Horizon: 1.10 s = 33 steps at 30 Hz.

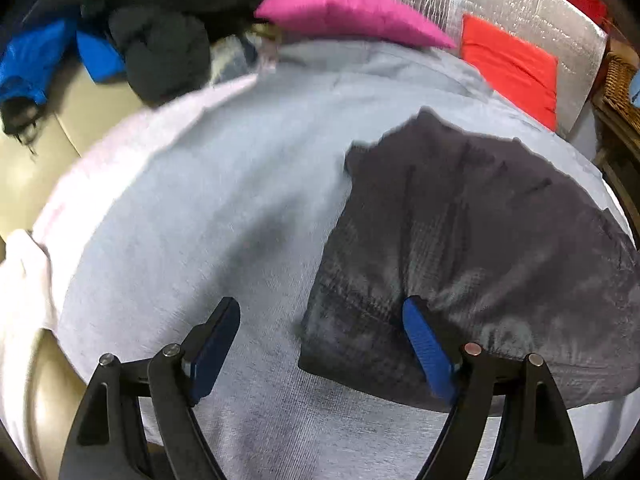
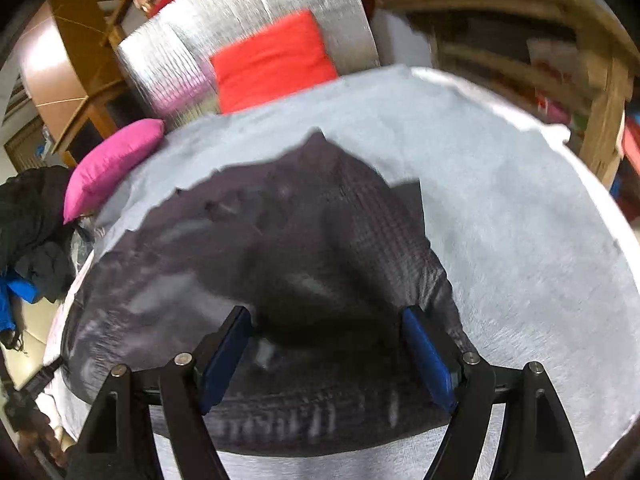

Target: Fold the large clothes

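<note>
Fingers of left gripper (image 1: 322,320) and right gripper (image 2: 326,328) apart, holding nothing; garment (image 1: 460,240) at 1 o'clock on sheet (image 1: 220,200)

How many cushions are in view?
2: a pink cushion at the far edge of the grey sheet, and a red cushion leaning on the silver panel. The clothes pile may hide others.

Left gripper (image 1: 322,344): two black angular link arms per side, round silver pivot pins, ribbed blue pads (image 1: 426,350) facing inward. Right gripper (image 2: 326,354): same build, black arms, silver pins, blue pads (image 2: 428,356). At 8 o'clock, possibly a hand (image 2: 38,436), blurred.
</note>
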Tool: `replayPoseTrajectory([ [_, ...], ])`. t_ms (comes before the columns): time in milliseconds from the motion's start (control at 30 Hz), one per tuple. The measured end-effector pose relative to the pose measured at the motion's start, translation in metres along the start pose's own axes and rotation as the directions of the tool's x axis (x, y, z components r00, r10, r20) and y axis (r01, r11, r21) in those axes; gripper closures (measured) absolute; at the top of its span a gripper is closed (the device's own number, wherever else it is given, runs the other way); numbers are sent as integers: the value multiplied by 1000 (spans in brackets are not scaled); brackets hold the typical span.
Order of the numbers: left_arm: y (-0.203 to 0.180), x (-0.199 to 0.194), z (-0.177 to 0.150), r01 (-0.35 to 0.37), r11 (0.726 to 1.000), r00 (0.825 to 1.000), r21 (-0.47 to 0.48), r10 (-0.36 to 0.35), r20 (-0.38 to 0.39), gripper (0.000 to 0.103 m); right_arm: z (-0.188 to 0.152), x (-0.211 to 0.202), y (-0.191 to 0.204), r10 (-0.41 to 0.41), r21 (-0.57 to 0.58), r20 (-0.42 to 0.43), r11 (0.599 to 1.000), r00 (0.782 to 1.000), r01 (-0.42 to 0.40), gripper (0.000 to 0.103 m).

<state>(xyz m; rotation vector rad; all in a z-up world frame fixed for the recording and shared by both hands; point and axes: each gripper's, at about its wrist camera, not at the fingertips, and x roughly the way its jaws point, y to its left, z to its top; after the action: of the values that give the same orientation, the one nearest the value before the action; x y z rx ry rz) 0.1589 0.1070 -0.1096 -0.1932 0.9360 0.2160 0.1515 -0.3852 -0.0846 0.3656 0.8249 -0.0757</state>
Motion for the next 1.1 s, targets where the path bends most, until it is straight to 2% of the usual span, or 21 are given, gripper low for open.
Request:
replayPoseTrajectory([
  [100, 1, -15, 5, -17, 1000, 999, -23, 18, 26, 19, 5, -6, 1, 20, 15, 17, 1000, 1000, -20, 22],
  [233, -20, -40, 11, -33, 999, 997, 16, 32, 72, 19, 13, -25, 12, 58, 21, 54, 998, 997, -59, 22],
  [367, -49, -53, 11, -3, 996, 996, 86, -4, 90, 19, 9, -35, 49, 75, -64, 64, 995, 995, -71, 22],
  [500, -66, -59, 8, 21, 993, 996, 115, -31, 83, 19, -8, -30, 91, 43, -178, 49, 984, 998, -34, 22],
  [667, -85, -64, 5, 33, 988, 995, 150, -47, 92, 19, -23, -14, 119, 29, -214, 30, 977, 999, -22, 22],
  [767, -89, -62, 4, 41, 986, 995, 161, -55, 86, 19, -30, -2, 125, -7, -247, 21, 969, 1000, 12, 22],
  [833, -91, -60, 3, 42, 986, 995, 162, -55, 81, 19, -38, 14, 125, -51, -267, -21, 963, 998, 43, 22],
  [900, -92, -59, 2, 44, 986, 995, 160, -57, 80, 19, -43, 19, 125, -73, -289, -15, 955, 997, 66, 19],
  [1100, -96, -53, 0, 47, 985, 996, 165, -59, 64, 19, -47, 28, 120, -98, -310, -36, 947, 995, 82, 14],
])
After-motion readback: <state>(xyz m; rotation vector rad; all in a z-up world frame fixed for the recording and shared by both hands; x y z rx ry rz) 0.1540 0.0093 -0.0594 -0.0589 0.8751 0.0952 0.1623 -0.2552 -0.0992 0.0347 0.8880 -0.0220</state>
